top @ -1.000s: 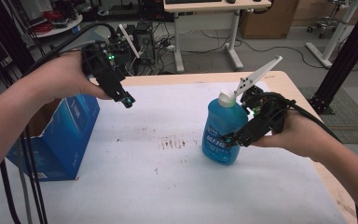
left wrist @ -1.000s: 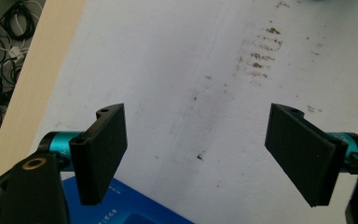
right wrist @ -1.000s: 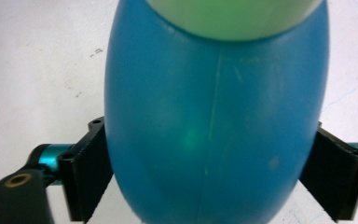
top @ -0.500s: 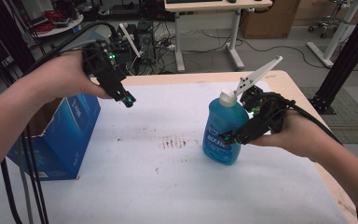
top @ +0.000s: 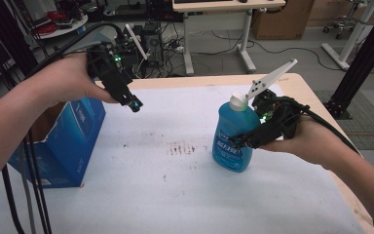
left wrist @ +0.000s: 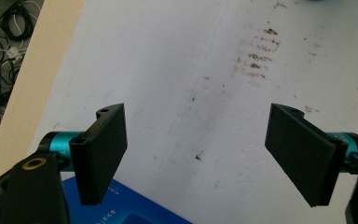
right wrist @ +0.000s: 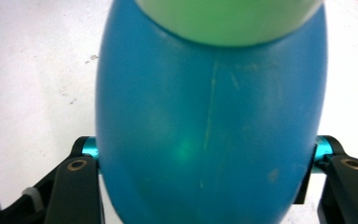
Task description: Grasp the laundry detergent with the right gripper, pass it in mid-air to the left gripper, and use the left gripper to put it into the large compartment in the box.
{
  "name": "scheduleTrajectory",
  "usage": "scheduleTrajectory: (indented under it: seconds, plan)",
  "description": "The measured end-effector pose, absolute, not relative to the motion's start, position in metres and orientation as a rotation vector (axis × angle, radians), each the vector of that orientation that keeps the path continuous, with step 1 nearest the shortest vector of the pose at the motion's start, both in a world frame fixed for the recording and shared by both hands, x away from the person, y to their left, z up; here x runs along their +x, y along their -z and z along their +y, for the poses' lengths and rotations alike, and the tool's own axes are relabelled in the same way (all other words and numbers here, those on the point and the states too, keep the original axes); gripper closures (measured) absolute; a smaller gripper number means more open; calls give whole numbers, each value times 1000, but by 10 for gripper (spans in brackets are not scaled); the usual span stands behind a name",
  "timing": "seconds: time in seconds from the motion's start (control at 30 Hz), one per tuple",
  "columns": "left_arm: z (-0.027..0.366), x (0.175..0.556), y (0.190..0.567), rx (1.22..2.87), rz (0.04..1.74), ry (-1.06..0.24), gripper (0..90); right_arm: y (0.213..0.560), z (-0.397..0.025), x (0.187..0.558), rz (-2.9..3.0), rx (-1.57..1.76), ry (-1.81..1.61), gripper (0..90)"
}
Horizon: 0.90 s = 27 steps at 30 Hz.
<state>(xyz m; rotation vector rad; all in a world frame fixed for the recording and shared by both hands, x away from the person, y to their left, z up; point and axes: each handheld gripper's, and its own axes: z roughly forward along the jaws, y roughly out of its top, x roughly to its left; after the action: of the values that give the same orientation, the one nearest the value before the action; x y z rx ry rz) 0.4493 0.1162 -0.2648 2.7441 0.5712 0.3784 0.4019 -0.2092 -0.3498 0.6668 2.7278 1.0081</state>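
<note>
High view: we clamped the right gripper point(top: 241, 141) on the blue bottle point(top: 231, 139), steadying it upright; the left gripper point(top: 132, 103), wide, hovered beside.

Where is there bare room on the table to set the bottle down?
Bare white tabletop spans between the blue cardboard box and the blue plastic bottle, apart from small brown stains. The near edge is bare too. The right edge is crowded by the right gripper.

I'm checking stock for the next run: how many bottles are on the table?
1. A blue bottle stands upright right of centre, clamped by the right gripper. More could be hidden inside the blue box at the left edge.
</note>
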Motion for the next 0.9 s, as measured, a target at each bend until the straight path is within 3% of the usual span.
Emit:
scheduleTrajectory:
  seconds: [0.13,0.9]
  plan:
    - [116,449,264,2740,570,-376,210,351,-210,401,2739,657,-1028,414]
    - [117,448,260,2730,551,-366,210,346,-212,405,2780,581,-1084,446]
